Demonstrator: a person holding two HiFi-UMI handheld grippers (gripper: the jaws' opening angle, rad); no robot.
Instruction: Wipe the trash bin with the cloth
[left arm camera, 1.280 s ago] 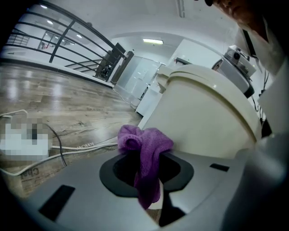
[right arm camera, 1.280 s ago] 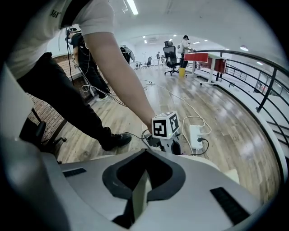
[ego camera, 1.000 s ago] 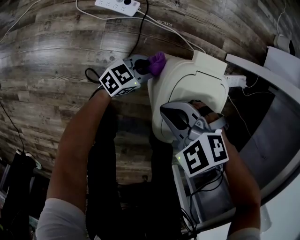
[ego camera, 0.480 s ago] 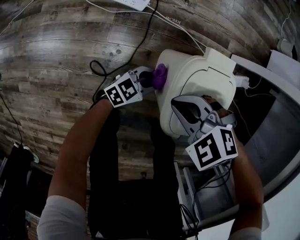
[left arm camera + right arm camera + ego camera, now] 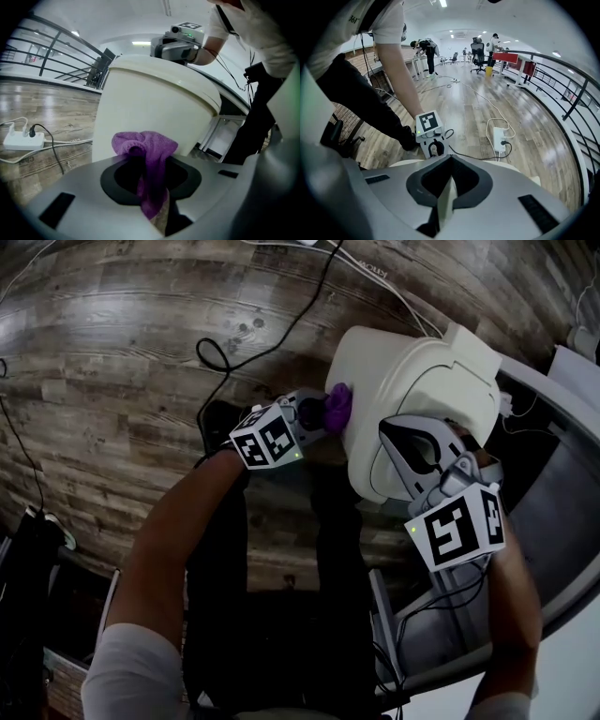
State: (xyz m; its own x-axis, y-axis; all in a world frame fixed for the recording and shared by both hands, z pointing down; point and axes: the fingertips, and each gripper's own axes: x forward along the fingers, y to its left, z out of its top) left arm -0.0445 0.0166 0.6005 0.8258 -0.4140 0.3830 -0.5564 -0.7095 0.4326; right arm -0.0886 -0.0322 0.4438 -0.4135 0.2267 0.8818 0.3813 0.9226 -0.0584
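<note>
The cream trash bin (image 5: 403, 371) stands on the wood floor. A purple cloth (image 5: 337, 409) is bunched in my left gripper (image 5: 323, 412), which is shut on it and presses it against the bin's left side wall. In the left gripper view the cloth (image 5: 146, 144) hangs between the jaws with the bin wall (image 5: 154, 103) right behind it. My right gripper (image 5: 398, 437) sits on top of the bin, shut on a thin cream edge of the lid (image 5: 446, 199). From the right gripper view the left gripper (image 5: 433, 147) shows just beyond the bin's top.
A white power strip (image 5: 501, 136) and black and white cables (image 5: 216, 357) lie on the floor beyond the bin. A white frame and a metal railing (image 5: 562, 381) close off the right side. The person's legs stand just left of the bin. Distant people and chairs show in the right gripper view.
My left gripper has slid the purple cloth along the bin's left side, from its far corner toward the person. The right gripper has stayed on the lid.
</note>
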